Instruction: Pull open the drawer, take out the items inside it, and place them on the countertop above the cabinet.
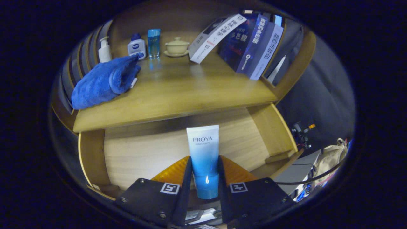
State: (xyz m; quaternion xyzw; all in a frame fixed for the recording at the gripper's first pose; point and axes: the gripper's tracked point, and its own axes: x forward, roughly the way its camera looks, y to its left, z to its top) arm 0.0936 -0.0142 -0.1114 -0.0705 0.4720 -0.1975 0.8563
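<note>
A white-to-blue cosmetic tube [203,152] stands cap-down between my fingers, and the gripper [205,173] is shut on its lower half. Beneath and behind the tube lies the open wooden drawer [143,152], its pale bottom bare around the tube. Above the drawer runs the wooden countertop [178,92]. A folded blue towel [103,82] rests on the countertop's left side.
At the back of the countertop stand a white pump bottle [104,50], a small white bottle with a blue cap [137,46], a blue glass [154,43] and a lidded tea bowl [176,47]. Leaning books [244,44] fill the back right. Bags and gear [327,159] lie right of the cabinet.
</note>
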